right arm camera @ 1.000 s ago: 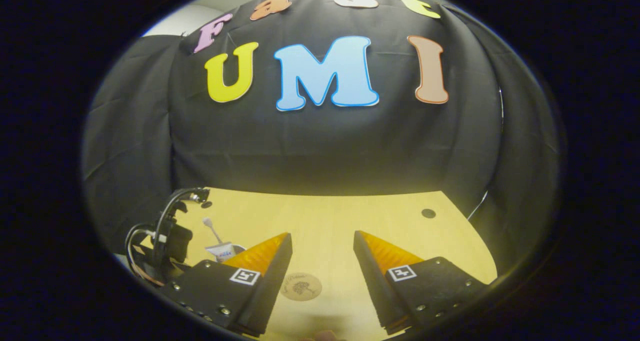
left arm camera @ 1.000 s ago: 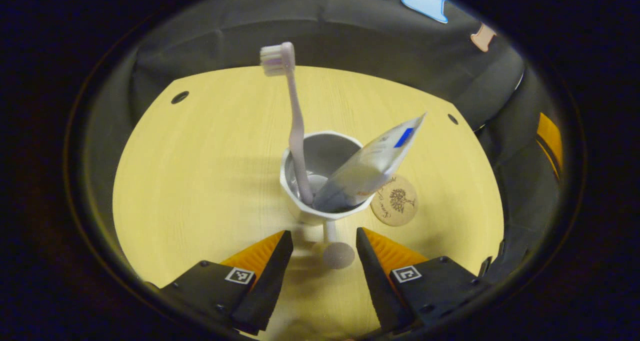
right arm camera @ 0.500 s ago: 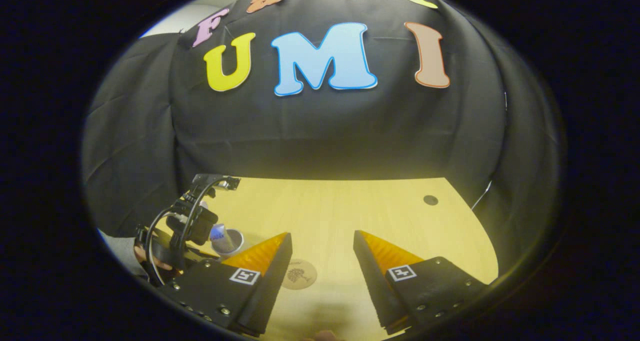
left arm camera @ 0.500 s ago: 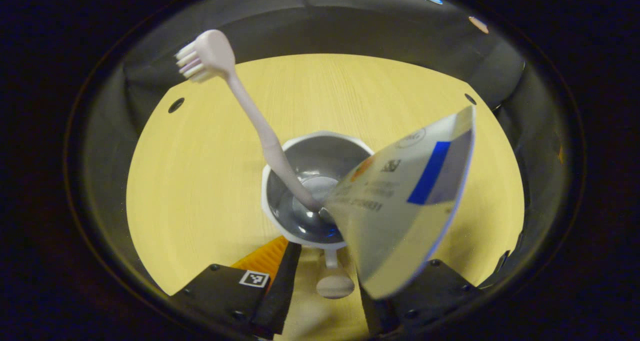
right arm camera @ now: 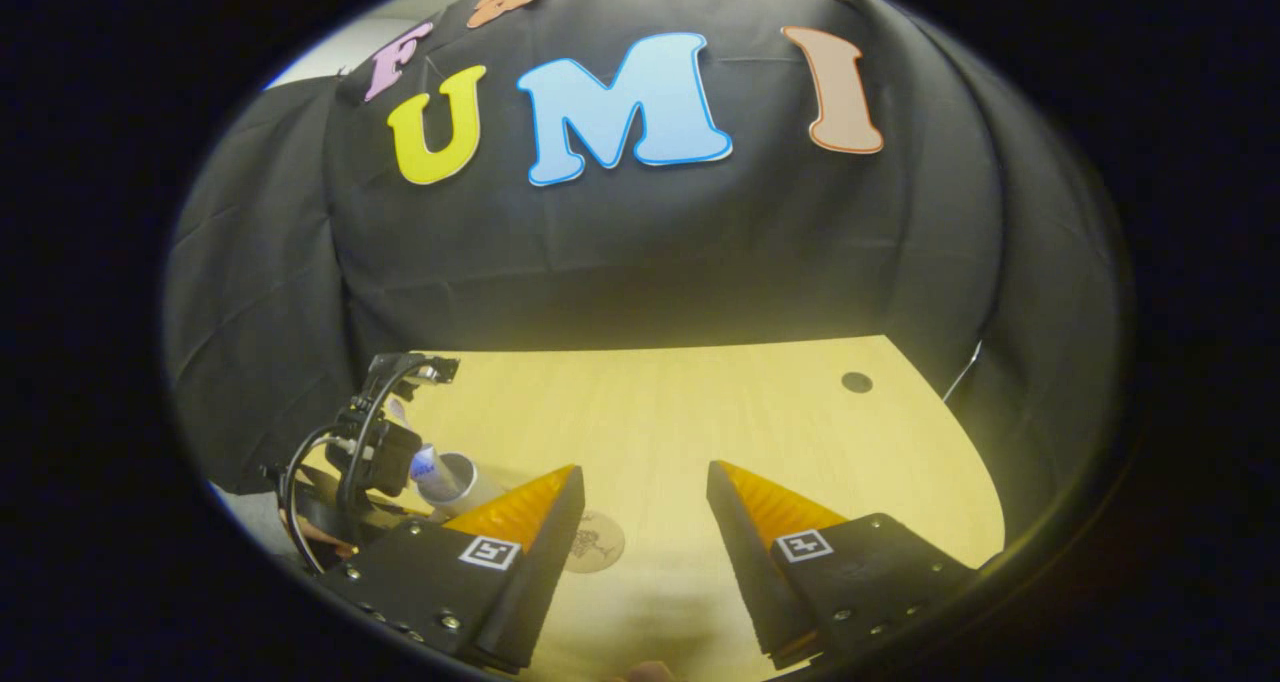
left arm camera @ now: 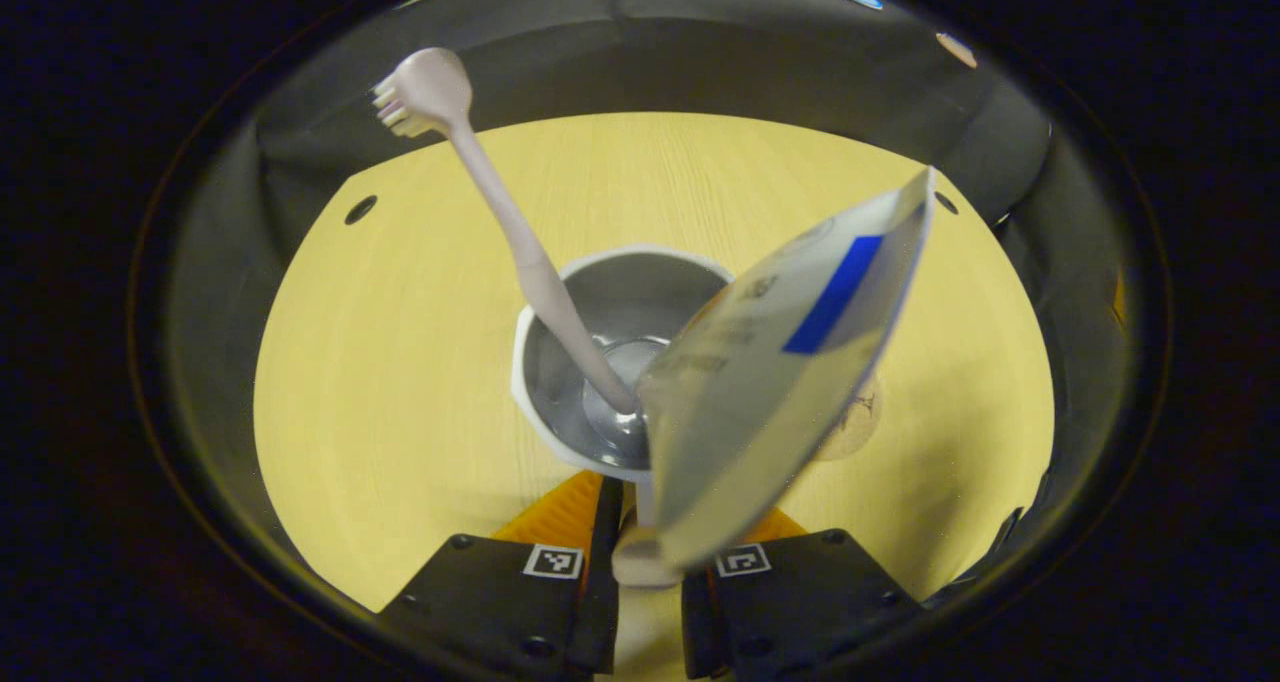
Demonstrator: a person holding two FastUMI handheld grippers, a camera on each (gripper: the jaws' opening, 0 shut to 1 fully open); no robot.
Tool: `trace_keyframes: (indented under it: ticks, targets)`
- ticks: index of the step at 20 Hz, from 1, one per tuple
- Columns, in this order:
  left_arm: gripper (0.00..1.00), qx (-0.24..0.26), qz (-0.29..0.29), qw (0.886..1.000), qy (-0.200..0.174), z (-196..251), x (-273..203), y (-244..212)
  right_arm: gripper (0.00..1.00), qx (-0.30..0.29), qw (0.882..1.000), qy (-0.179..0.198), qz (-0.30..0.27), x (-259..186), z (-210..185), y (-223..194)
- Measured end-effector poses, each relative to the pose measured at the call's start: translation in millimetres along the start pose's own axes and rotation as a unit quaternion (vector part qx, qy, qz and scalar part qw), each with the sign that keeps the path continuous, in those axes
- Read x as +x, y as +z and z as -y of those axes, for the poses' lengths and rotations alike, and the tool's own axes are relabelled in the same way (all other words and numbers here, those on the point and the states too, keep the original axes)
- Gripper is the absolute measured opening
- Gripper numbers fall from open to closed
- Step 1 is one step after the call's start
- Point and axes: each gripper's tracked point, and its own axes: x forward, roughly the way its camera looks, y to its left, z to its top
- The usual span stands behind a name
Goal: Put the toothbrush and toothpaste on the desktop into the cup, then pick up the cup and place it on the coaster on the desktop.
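Jaws of our left gripper [left arm camera: 640, 562] pinch the handle of the cup [left arm camera: 560, 432], toothbrush [left arm camera: 500, 222] and toothpaste [left arm camera: 770, 382] inside, beside the coaster [left arm camera: 850, 427]; our right gripper [right arm camera: 645, 542] gapes empty over the worktop [right arm camera: 700, 412].

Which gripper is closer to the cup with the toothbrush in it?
Left. The left gripper has closed on the cup's handle. The right gripper waits open off to the side.
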Motion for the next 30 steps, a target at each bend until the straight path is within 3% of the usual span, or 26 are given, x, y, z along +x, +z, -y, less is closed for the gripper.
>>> trace_keyframes:
  ticks: [3,4,5,7,10,17,30]
  targets:
    - [0.27,0.007,0.027,1.0,0.004,4.9,3.0,2.5,0.77,0.011,1.0,-0.001,-0.005,-2.3,3.5,-4.2]
    - [0.37,0.013,0.032,0.999,0.004,7.7,1.9,3.4,0.77,0.012,1.0,-0.003,-0.005,-3.4,6.0,-4.9]
    - [0.27,0.014,0.035,0.999,-0.003,15.1,0.7,3.8,0.77,0.012,1.0,-0.007,-0.004,-4.4,8.5,-6.0]
    - [0.33,0.02,0.047,0.999,-0.013,31.4,-3.6,7.5,0.78,0.012,1.0,-0.011,-0.004,-6.3,13.4,-7.6]
    - [0.33,0.045,0.06,0.997,-0.021,54.6,-11.7,17.4,0.77,0.016,1.0,-0.014,-0.002,-11.2,18.7,-8.0]
    - [0.33,0.077,0.033,0.995,-0.052,110.8,-15.3,13.4,0.77,0.022,1.0,-0.018,0.001,-21.8,30.4,-13.5]
    - [0.33,0.103,-0.007,0.994,-0.032,129.5,4.1,5.5,0.77,0.044,0.999,-0.031,0.004,-28.6,62.1,-16.2]
